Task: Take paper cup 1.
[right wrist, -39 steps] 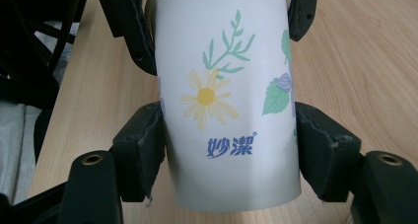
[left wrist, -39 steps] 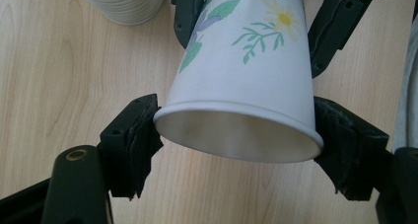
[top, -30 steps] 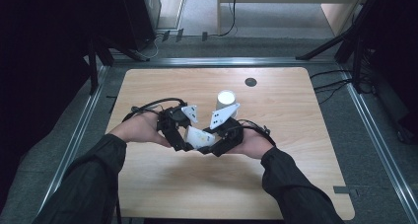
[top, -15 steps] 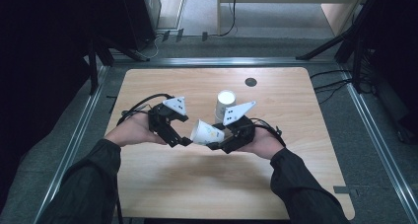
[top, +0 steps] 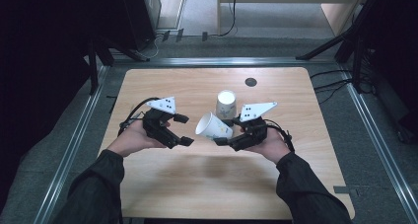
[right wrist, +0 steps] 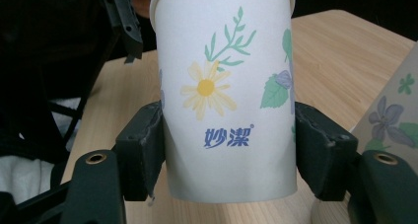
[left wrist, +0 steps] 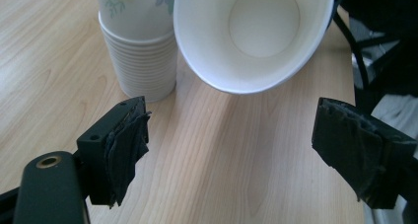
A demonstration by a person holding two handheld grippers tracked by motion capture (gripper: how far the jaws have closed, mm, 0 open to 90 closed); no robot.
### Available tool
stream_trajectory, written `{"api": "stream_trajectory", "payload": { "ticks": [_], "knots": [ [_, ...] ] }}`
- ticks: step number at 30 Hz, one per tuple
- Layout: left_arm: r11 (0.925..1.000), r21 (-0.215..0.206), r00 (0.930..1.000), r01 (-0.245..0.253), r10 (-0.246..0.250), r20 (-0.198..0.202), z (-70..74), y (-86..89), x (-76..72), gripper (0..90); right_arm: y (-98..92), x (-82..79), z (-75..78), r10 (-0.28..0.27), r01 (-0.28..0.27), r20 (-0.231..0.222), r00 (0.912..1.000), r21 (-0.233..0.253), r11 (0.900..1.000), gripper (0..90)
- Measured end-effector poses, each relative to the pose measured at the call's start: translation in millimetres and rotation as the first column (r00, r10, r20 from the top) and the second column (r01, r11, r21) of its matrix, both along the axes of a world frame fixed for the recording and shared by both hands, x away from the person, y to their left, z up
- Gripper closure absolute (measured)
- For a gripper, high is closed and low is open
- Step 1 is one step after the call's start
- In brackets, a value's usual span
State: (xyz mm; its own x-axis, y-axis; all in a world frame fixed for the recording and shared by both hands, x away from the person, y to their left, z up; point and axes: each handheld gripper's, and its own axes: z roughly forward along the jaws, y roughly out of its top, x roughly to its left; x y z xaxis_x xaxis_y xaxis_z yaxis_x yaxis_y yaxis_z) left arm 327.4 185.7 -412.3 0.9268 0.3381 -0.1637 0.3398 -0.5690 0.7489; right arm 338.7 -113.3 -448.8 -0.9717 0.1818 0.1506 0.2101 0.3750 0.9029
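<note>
I'm working over the table [top: 162, 179], with the stack [top: 226, 104] of upturned cups standing near its middle, just behind my grippers. My right gripper [top: 227, 135] is clamped on the single cup [top: 213, 127], its jaws pressing the wall on both sides near the base, as the right gripper view shows. The cup lies tipped almost flat, long axis pointing across toward my left gripper [top: 185, 130], mouth leading. From the left gripper view I look straight into that open mouth [left wrist: 254, 34], up and ahead between my jaws, which stand wide apart on nothing. The cup's rim is near but clear of them. I judge the left gripper would have to advance along that axis to take the rim.
</note>
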Motion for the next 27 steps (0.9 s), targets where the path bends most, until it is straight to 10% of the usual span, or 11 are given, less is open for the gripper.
{"api": "stream_trajectory", "payload": {
  "ticks": [17,27],
  "knots": [
    [0.979,-0.202,0.9995,-0.031,0.03,-0.009,-12.7,-6.2,-6.1,14.5,-11.3,-4.2,-6.6,-0.005,0.008,-0.012,0.9999,0.237,0.972,34.5],
    [0.9572,-0.287,0.9988,-0.032,0.02,-0.045,-14.5,-7.1,-1.9,14.3,-6.1,-5.4,-15.8,0.016,-0.014,-0.008,0.9998,0.212,0.977,34.5]
  ]
}}
